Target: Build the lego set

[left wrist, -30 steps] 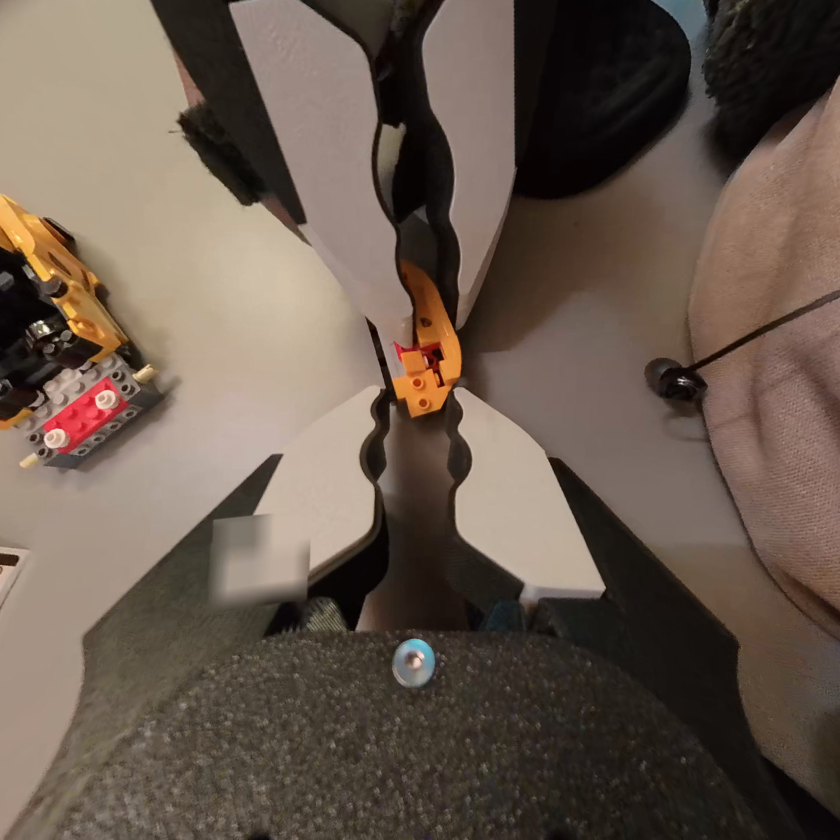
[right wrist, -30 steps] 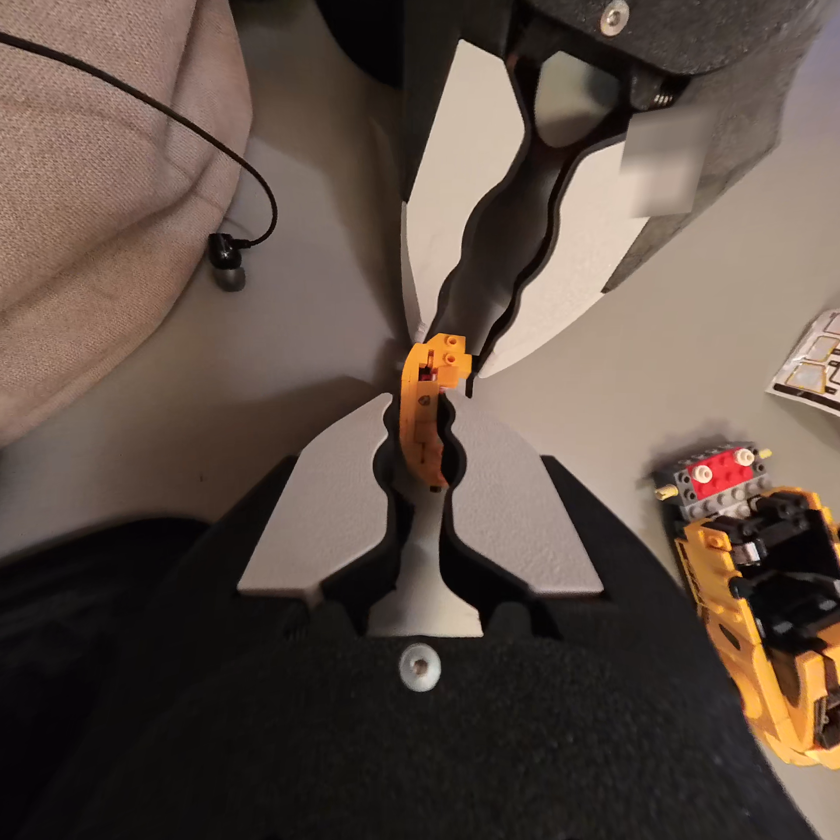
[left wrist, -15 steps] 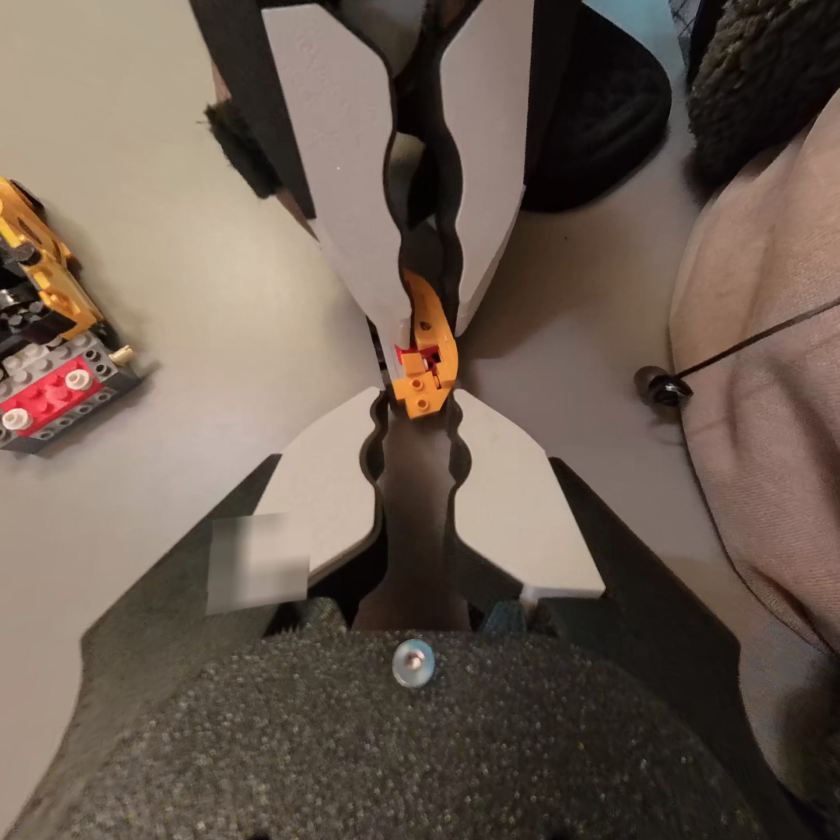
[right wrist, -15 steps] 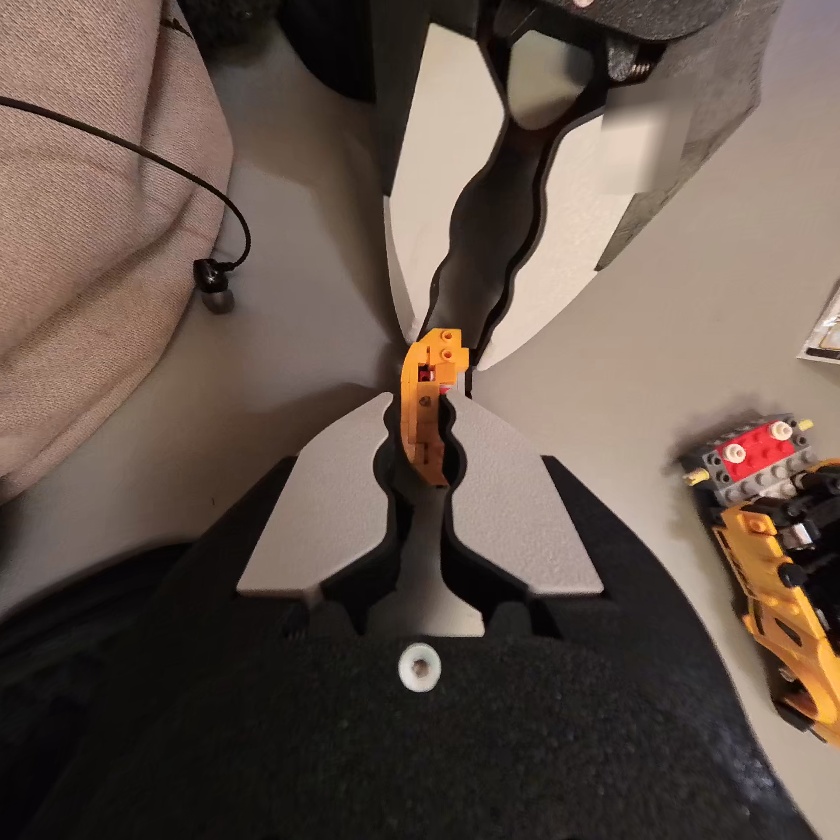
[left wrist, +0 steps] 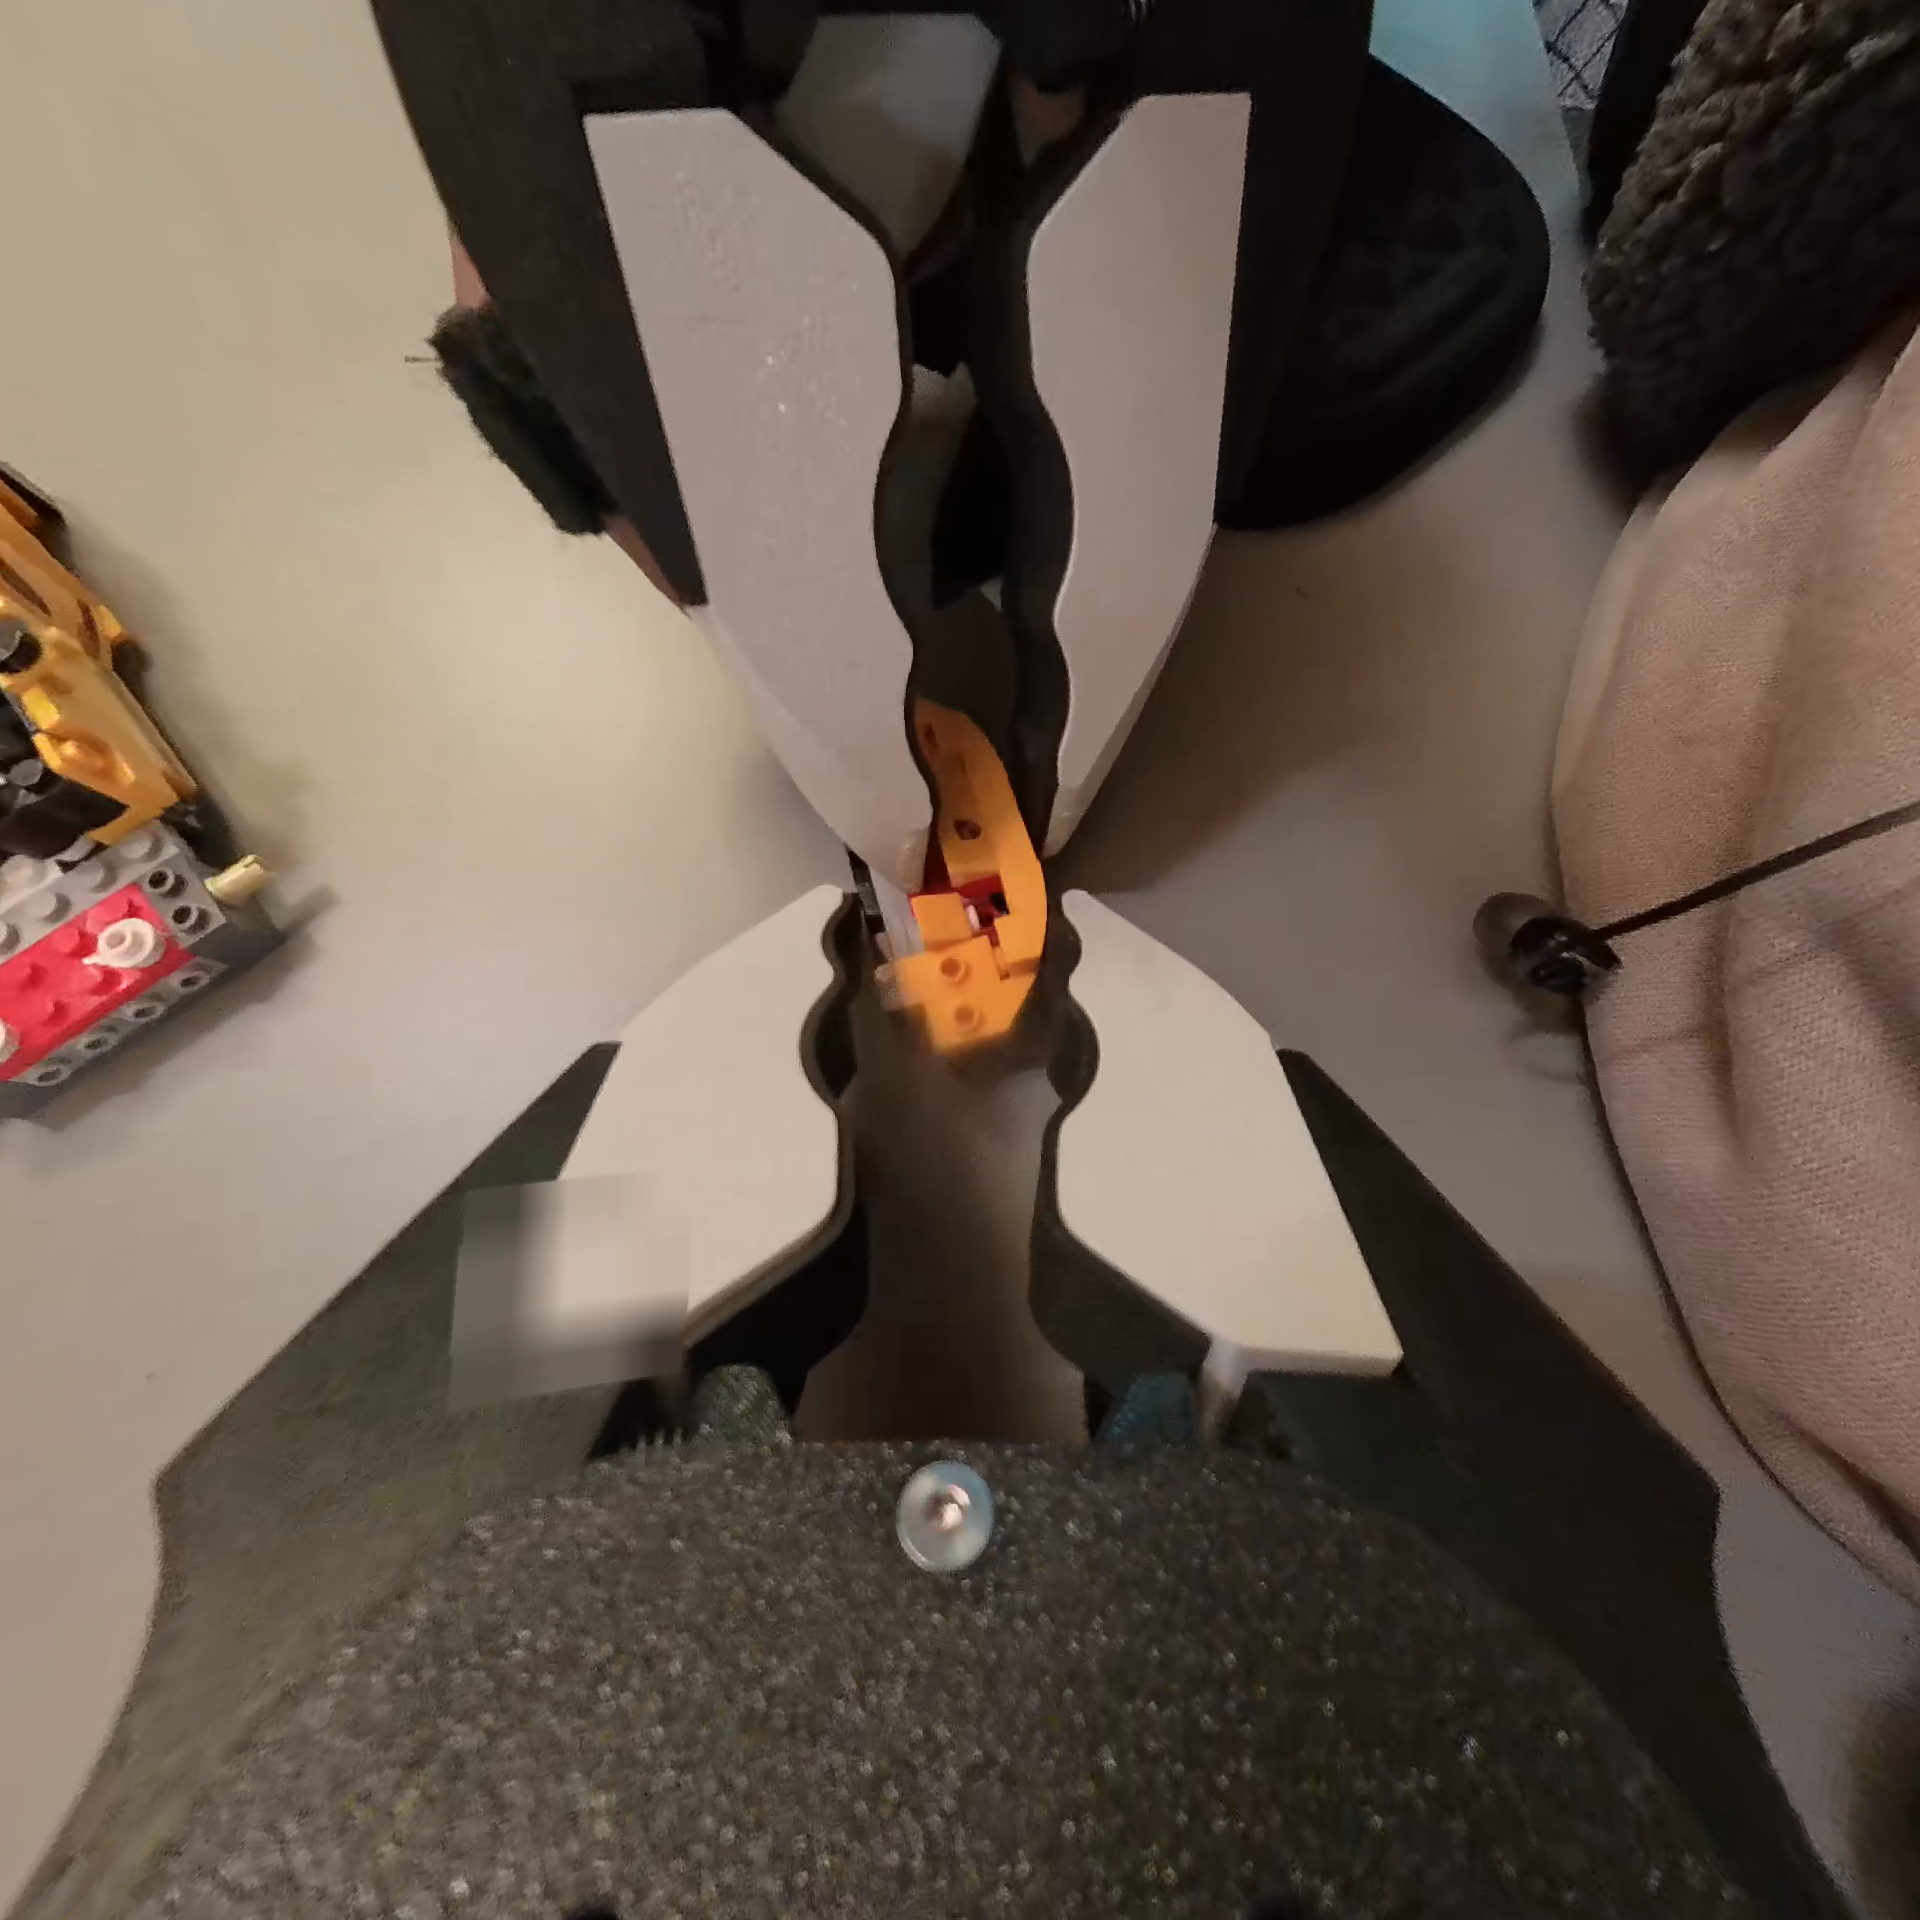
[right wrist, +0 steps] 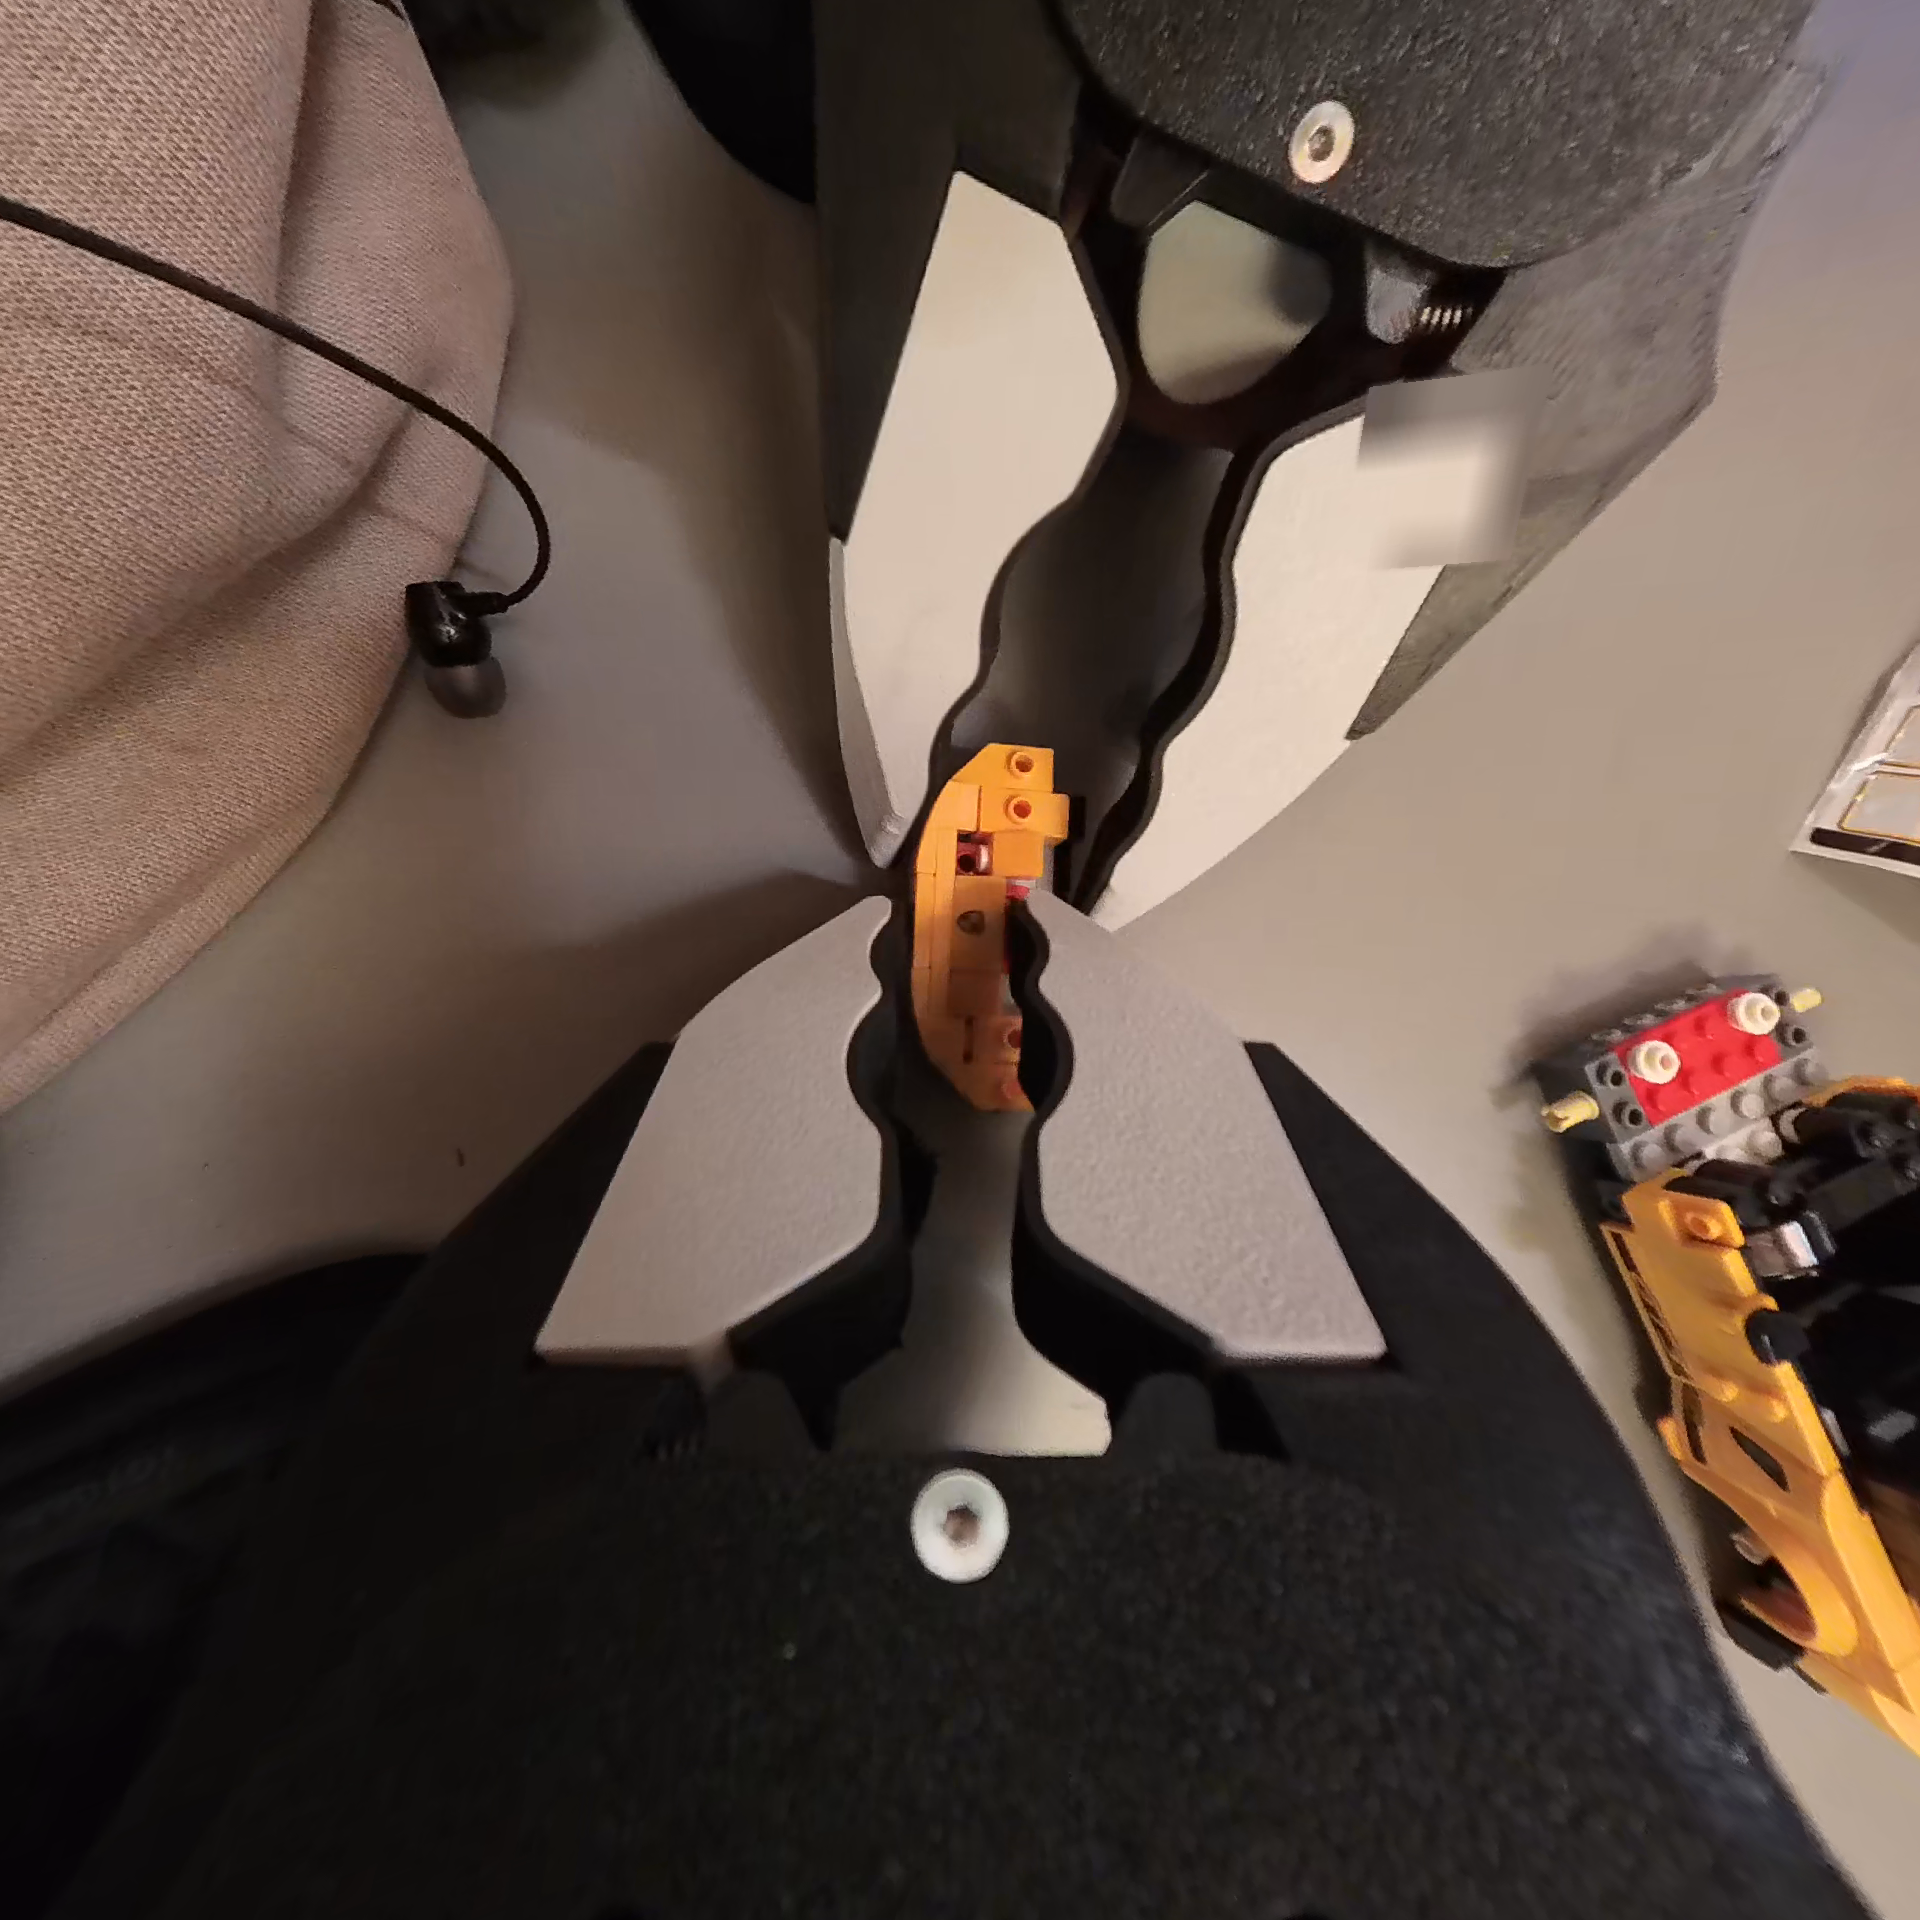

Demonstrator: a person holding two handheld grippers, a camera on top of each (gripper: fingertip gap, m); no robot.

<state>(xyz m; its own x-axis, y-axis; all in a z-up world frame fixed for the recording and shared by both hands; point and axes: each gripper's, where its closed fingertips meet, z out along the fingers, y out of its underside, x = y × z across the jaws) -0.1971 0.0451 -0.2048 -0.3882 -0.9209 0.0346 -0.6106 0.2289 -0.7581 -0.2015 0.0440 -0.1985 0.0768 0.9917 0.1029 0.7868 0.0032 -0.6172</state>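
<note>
Grey-faced fingers (left wrist: 717,1143) of the left gripper (left wrist: 951,971) fill the near part of the left wrist view, tips drawn in around the studded end of a curved orange Lego sub-assembly (left wrist: 971,914); whether they actually clamp it I cannot tell, since narrow gaps show on both sides of the piece. Small red and white parts sit inside the orange arc. From the far side the right gripper (left wrist: 982,821) points back toward the camera, tip to tip with the left one, and its fingers close on the other end of the same piece. Right wrist view confirms: the right gripper (right wrist: 961,1003) pinches the orange sub-assembly (right wrist: 982,935) between its tips, the arc running lengthwise in the slot, with the studded end projecting into the mouth of the left gripper (right wrist: 1003,821) opposite. The piece is held off the pale grey table (left wrist: 312,520), between the two tools. Farther out on the table lies the partly built yellow-and-black Lego car (right wrist: 1787,1340), its grey end plate carrying a red plate with two white round studs; in the left wrist view the same car (left wrist: 94,904) lies at the left edge. A printed sheet (right wrist: 1870,790) lies beyond the car at the frame edge. A beige fabric cushion (right wrist: 187,436) sits well apart on the opposite side, with a black cord and earbud (right wrist: 452,639) trailing off it onto the table.
</note>
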